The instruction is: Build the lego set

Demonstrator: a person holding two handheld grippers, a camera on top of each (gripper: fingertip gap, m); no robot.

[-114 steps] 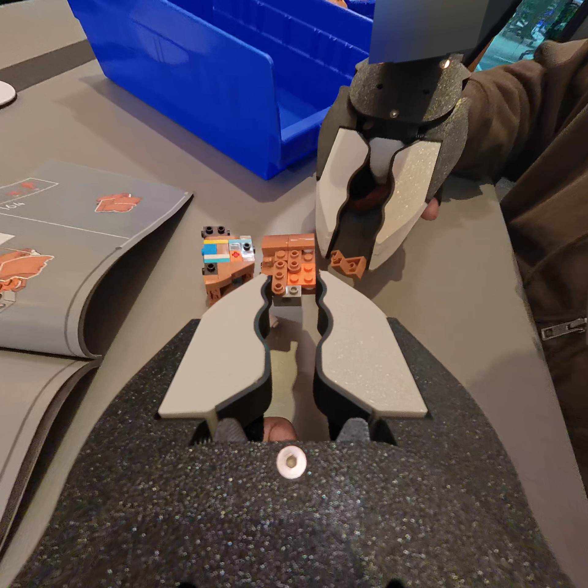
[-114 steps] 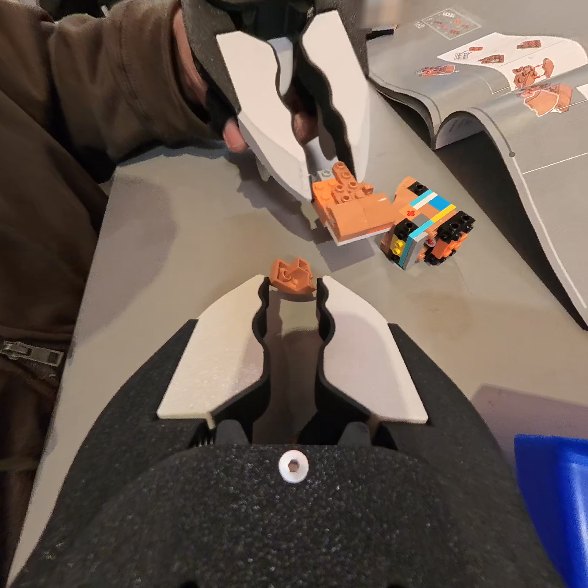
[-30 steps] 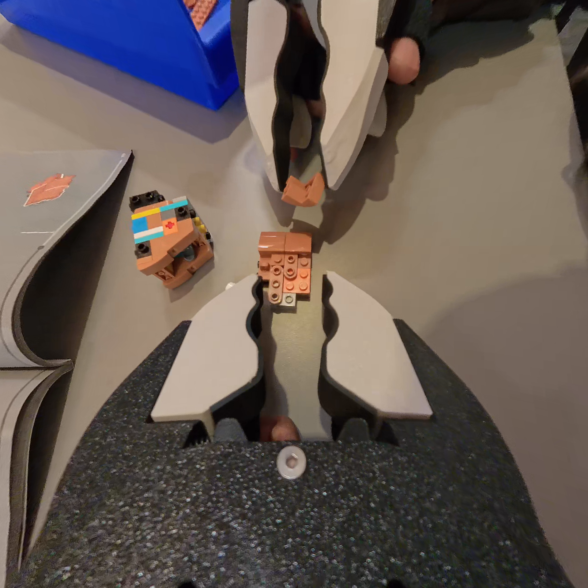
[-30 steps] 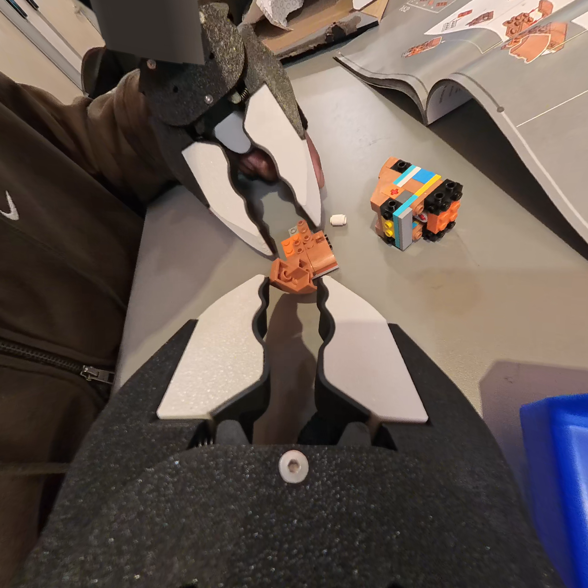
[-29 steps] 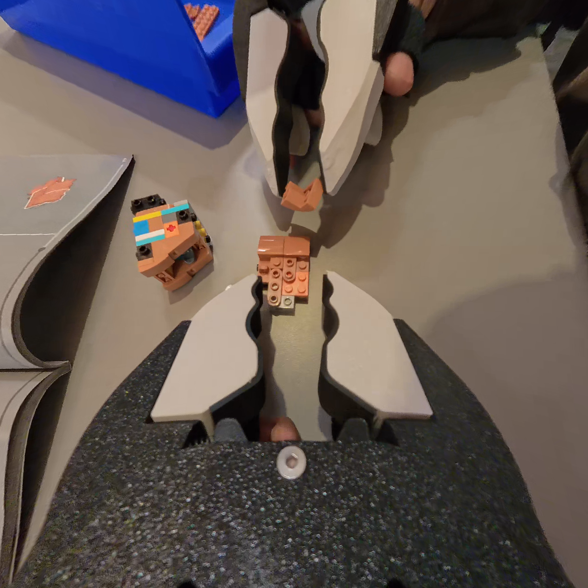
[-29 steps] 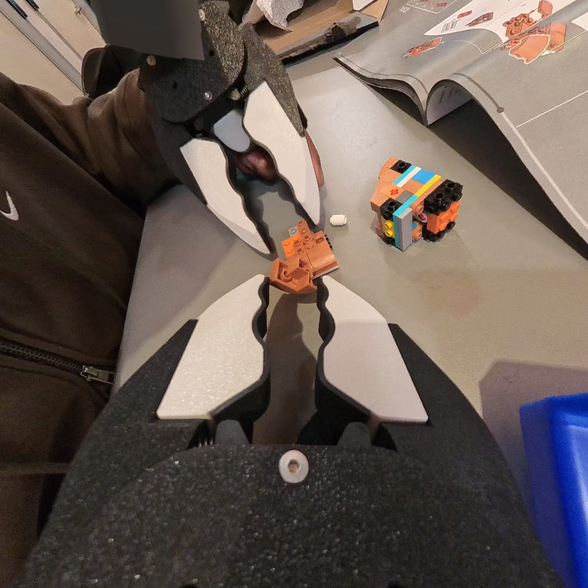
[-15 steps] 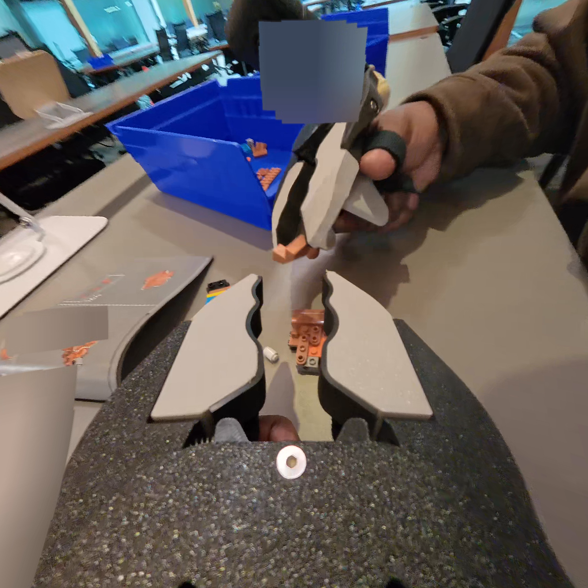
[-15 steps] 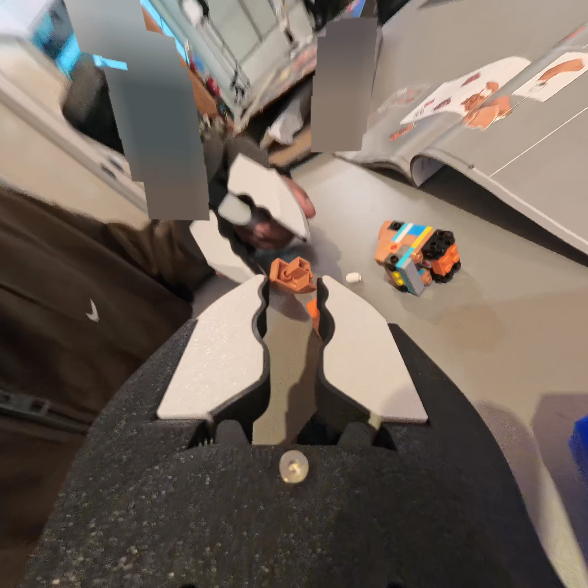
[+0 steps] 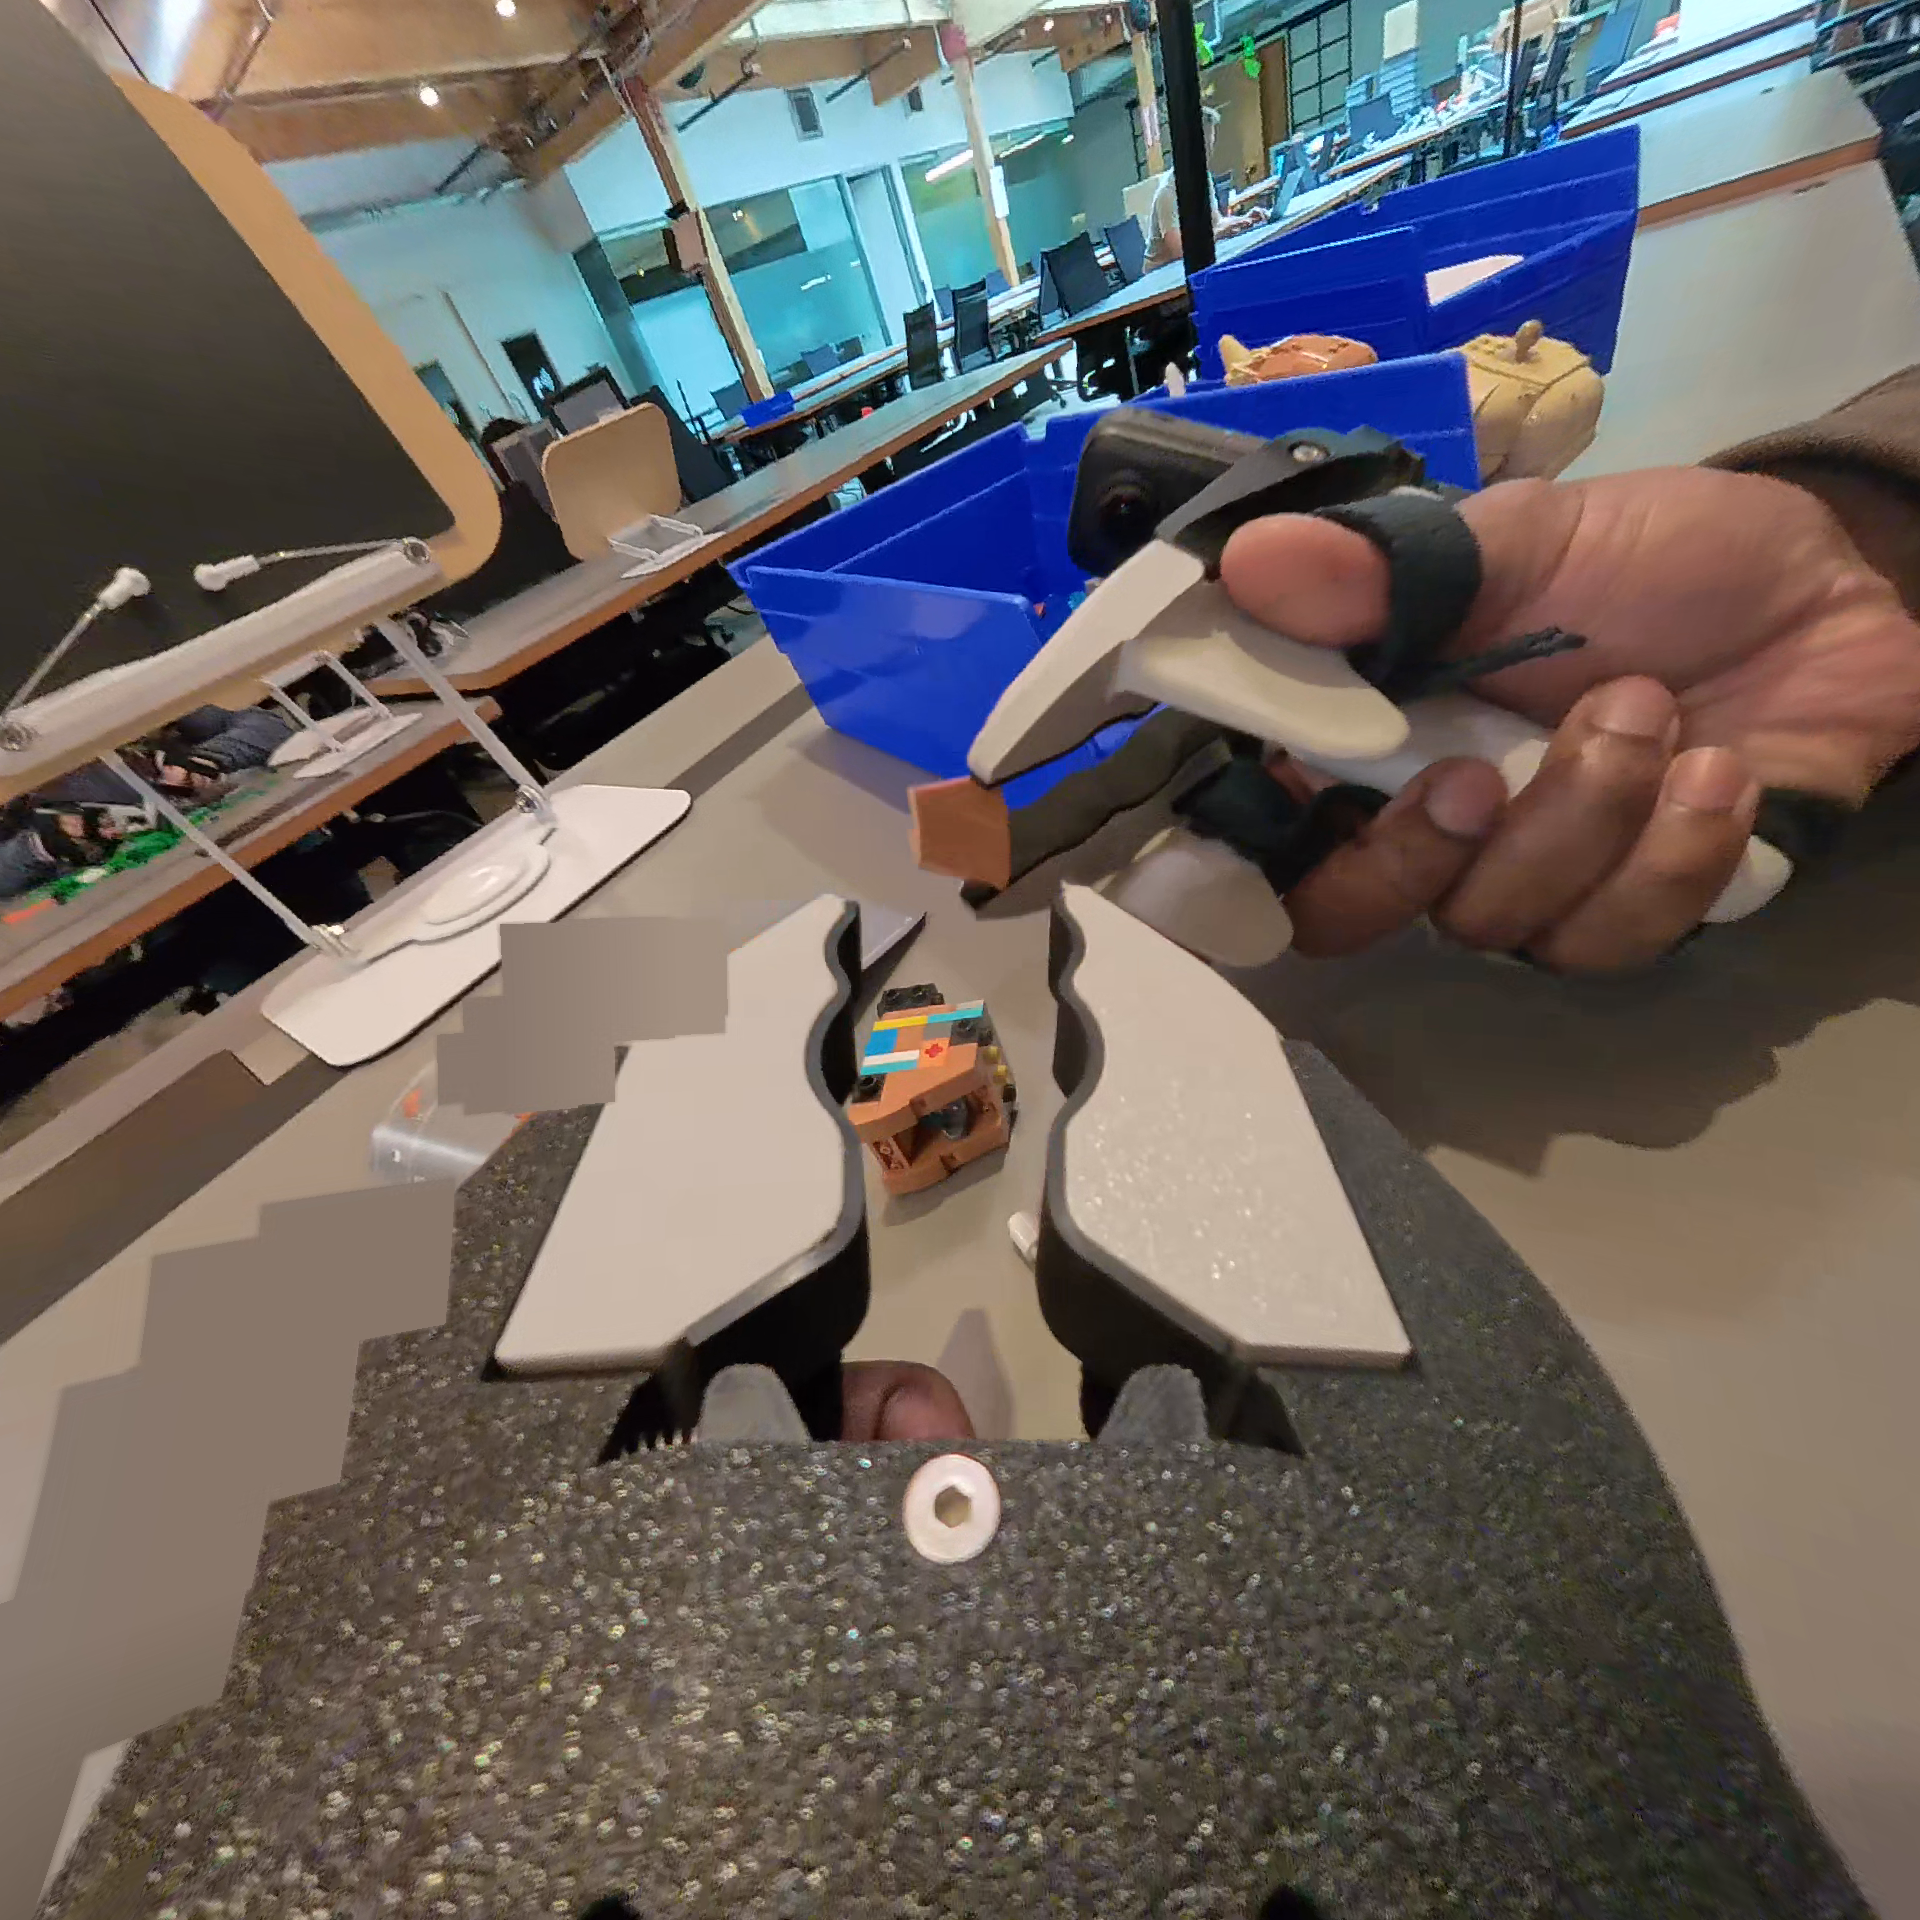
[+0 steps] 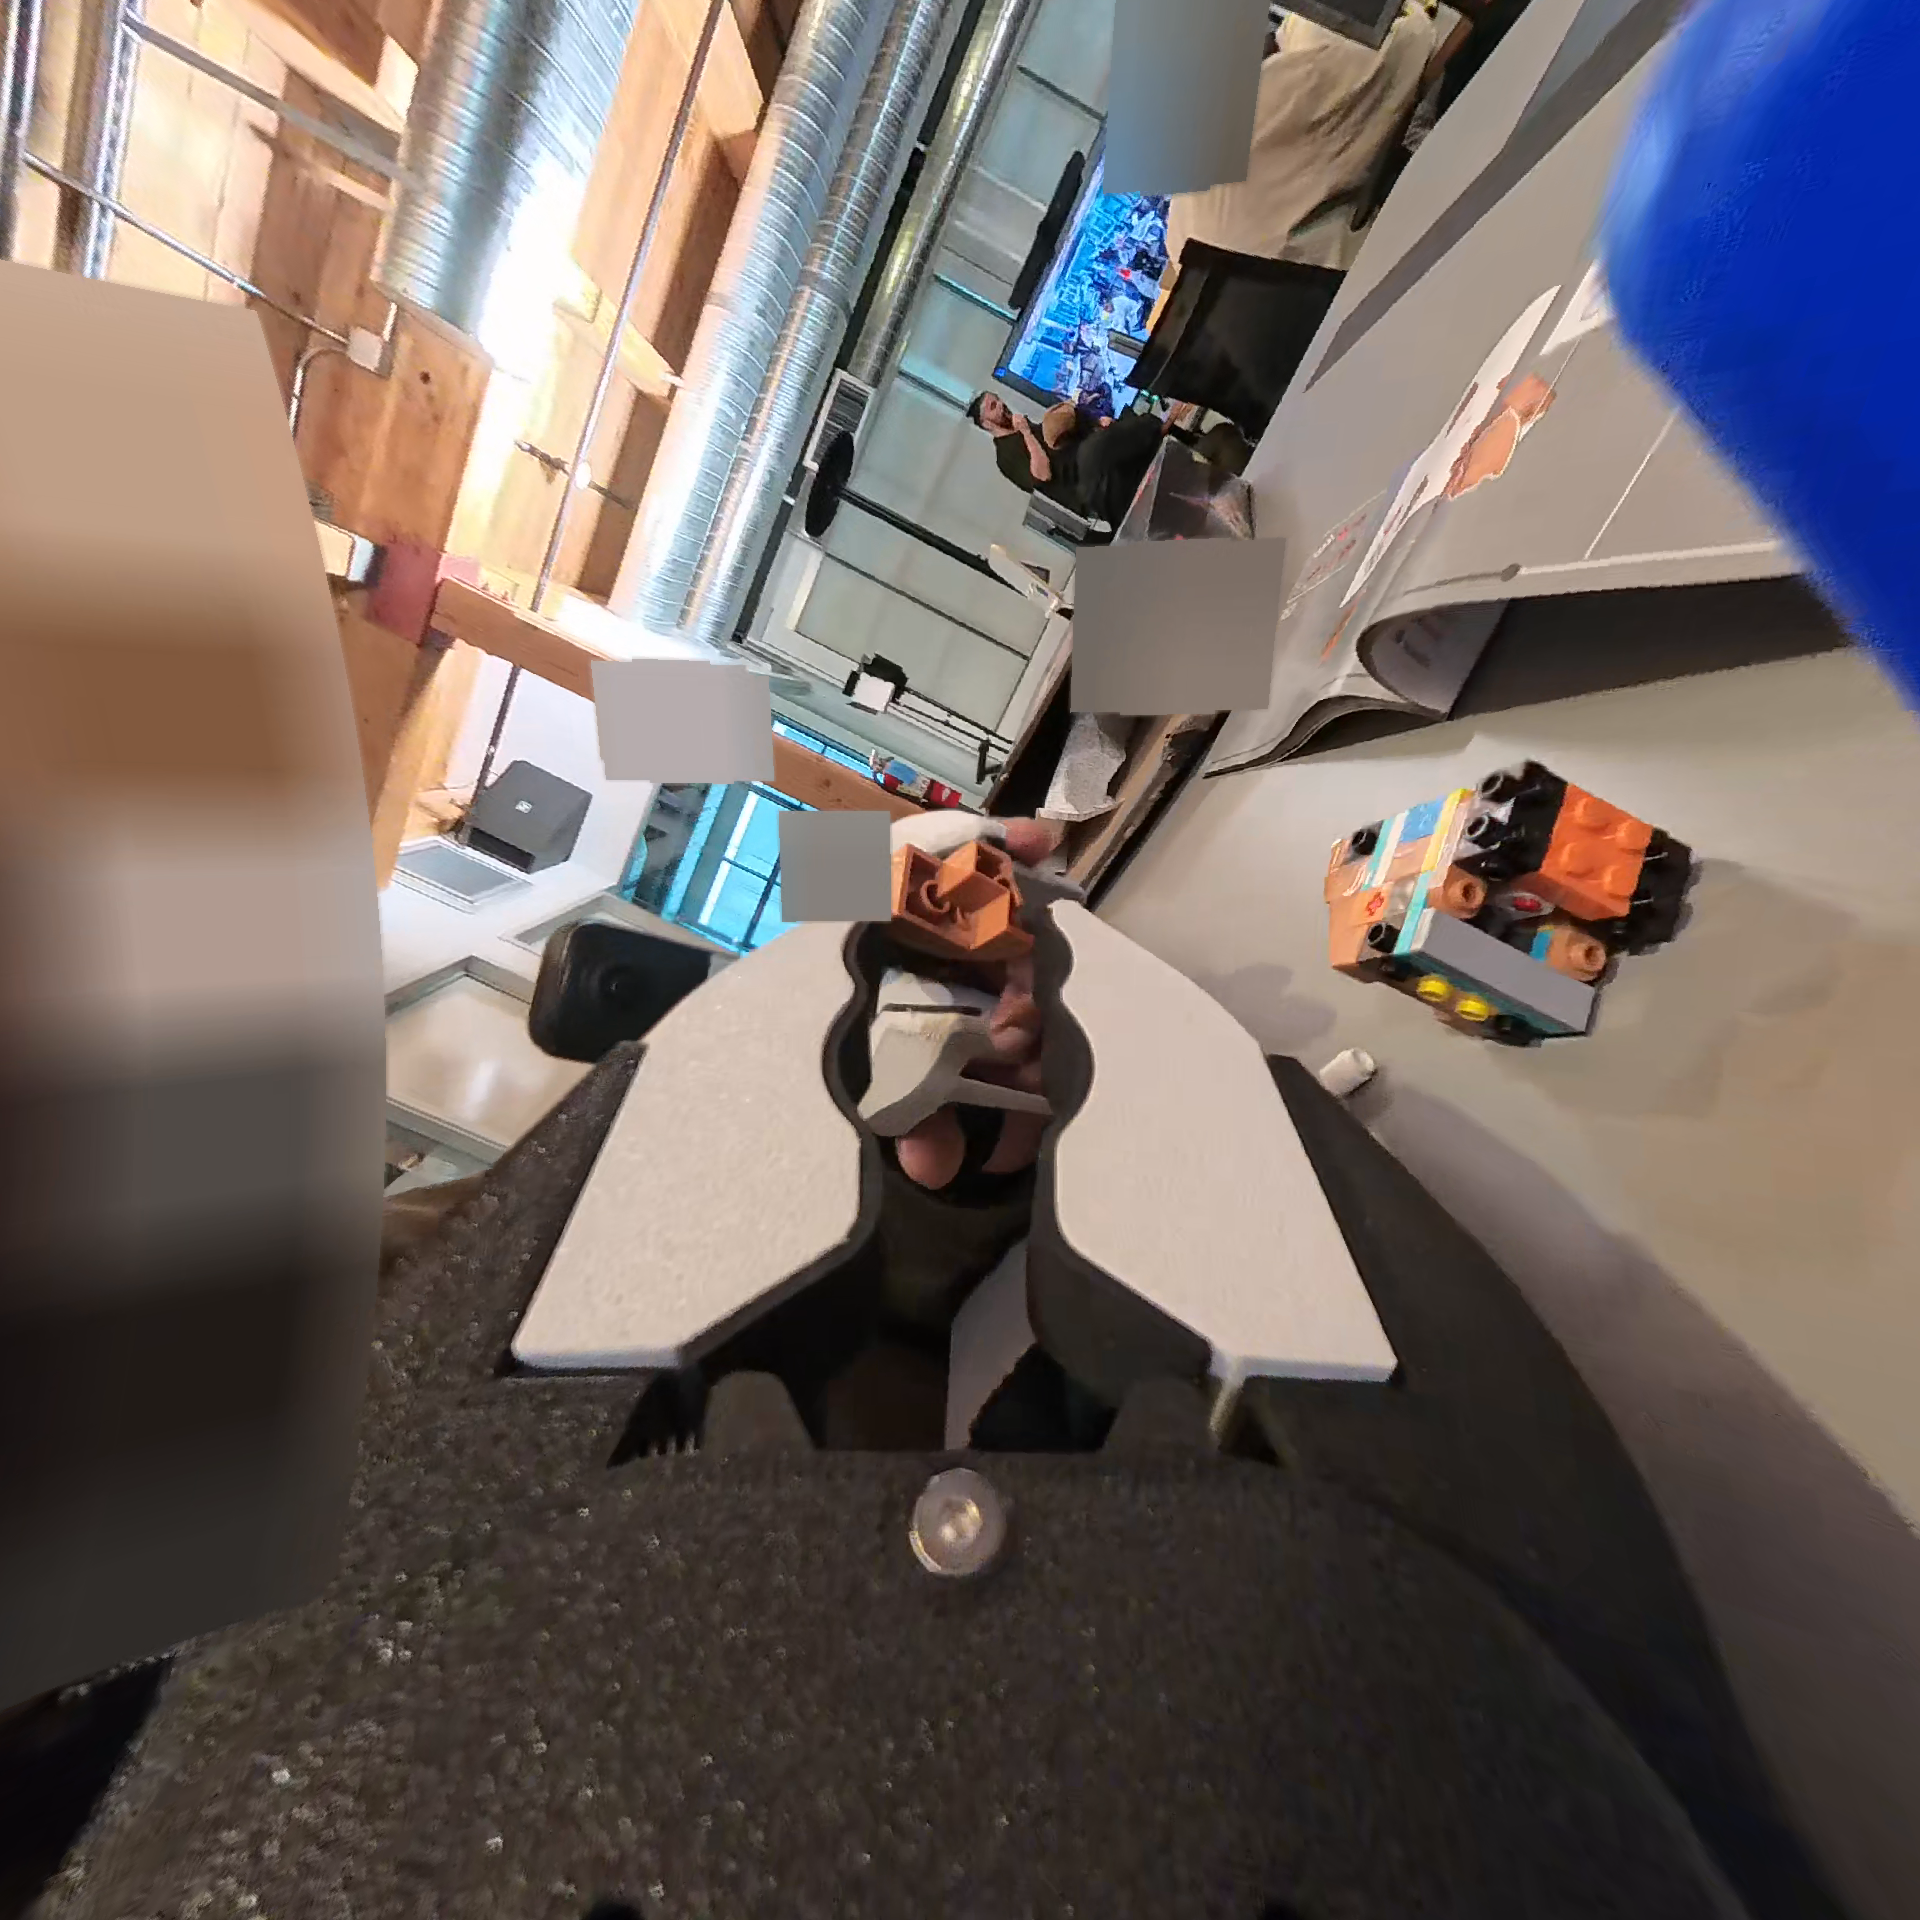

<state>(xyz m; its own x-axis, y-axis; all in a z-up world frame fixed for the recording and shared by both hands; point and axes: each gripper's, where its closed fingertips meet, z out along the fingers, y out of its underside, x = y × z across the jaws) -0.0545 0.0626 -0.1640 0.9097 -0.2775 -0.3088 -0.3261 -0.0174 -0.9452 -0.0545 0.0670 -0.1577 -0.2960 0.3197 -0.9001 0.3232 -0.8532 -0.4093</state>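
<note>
Blue plastic bins (image 9: 914,634) stand at the far side of the grey surface (image 9: 1558,1195); tan and brown toy figures (image 9: 1527,390) poke above the nearest ones, and what lies lower inside cannot be made out. On the surface sits a small multicoloured lego build (image 9: 930,1091), seen between the left gripper (image 9: 951,914) fingers, which are spread apart with nothing in them. A tiny white piece (image 9: 1023,1236) lies just beside the build. The right gripper (image 9: 982,831), held in a hand (image 9: 1621,707) off the surface, pinches a brown brick (image 10: 956,894) at its fingertips. An open instruction booklet (image 10: 1507,540) lies farther along, and a white stand (image 9: 468,914) rests at the surface's edge. Behind is an open-plan office with long desks, chairs, wooden beams and silver ducts.
</note>
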